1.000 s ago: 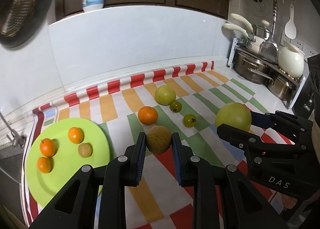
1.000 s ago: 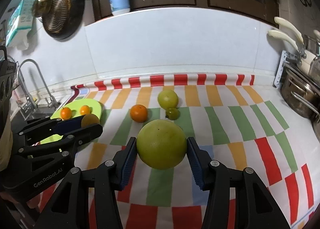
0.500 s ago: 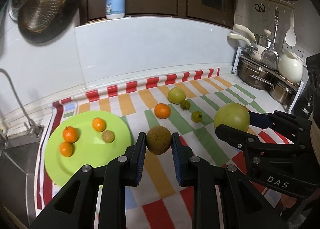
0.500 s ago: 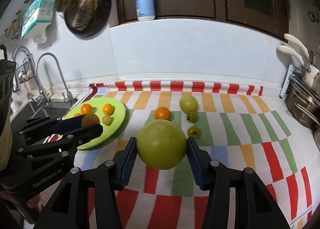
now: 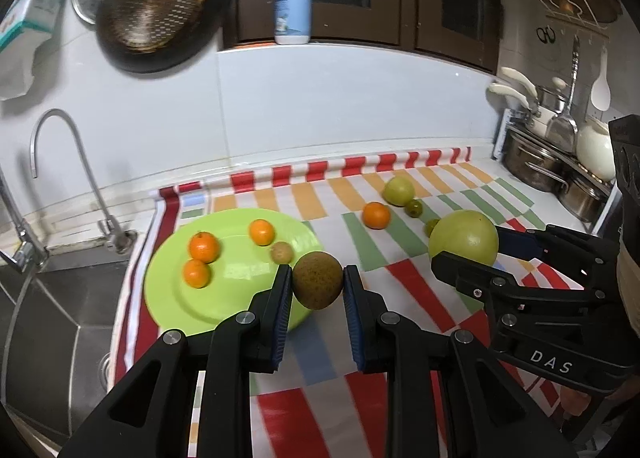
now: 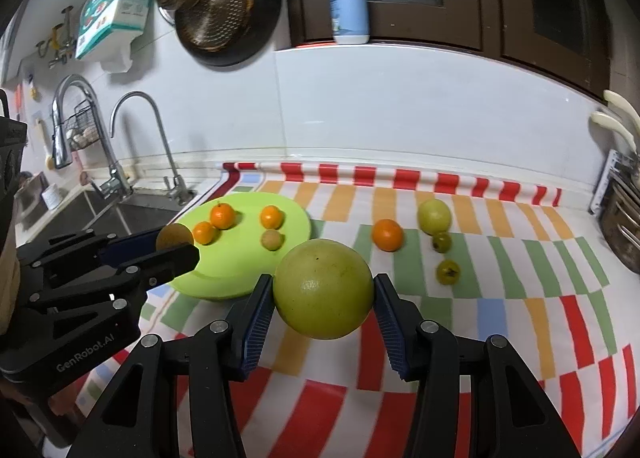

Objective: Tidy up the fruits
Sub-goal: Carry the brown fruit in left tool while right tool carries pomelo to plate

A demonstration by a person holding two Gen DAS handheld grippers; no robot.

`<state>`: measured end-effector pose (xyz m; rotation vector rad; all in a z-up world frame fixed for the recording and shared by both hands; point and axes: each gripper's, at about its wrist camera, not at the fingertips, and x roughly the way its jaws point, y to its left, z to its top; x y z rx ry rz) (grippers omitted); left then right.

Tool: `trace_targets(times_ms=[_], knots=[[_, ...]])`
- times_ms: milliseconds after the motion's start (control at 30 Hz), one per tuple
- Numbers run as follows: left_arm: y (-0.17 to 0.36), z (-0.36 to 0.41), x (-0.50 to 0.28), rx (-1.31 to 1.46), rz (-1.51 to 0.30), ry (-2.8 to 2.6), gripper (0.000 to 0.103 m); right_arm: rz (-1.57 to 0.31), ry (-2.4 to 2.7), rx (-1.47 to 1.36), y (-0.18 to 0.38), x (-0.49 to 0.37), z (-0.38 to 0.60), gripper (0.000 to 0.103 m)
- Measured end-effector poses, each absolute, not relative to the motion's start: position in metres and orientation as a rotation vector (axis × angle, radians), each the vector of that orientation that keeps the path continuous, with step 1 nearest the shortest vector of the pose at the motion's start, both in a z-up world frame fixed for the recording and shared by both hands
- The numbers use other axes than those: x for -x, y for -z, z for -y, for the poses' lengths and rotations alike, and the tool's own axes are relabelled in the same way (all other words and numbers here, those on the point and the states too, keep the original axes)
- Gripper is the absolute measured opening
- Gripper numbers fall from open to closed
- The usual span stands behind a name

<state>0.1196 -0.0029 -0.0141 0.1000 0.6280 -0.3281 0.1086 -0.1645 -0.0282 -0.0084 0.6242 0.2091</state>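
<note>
Both grippers have travelled toward the green plate (image 5: 176, 290), which now sits nearer in view. The left gripper (image 5: 317, 286) clamps a brown fruit (image 5: 318, 285) at the plate's edge; the right gripper (image 6: 323, 298) clamps a large yellow-green fruit (image 6: 323, 289). Placement appears imminent. The bench carries a striped cloth (image 6: 500, 322) beside a sink (image 5: 52, 322).

Lime-green plate (image 5: 188, 298), red-striped multicoloured checked cloth (image 5: 400, 298), brown speckled fruit (image 5: 318, 285).
</note>
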Motion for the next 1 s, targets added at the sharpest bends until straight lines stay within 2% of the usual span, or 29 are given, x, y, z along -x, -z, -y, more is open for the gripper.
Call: trace_targets(times_ms=[667, 1000], knots=[[0.025, -0.047, -0.150, -0.056, -0.645, 0.216, 0.026, -0.603, -0.343, 0.085, 0.026, -0.147, 0.107, 0.051], [0.047, -0.063, -0.180, -0.057, -0.701, 0.172, 0.026, -0.659, -0.407, 0.100, 0.048, -0.185, 0.086, 0.051]])
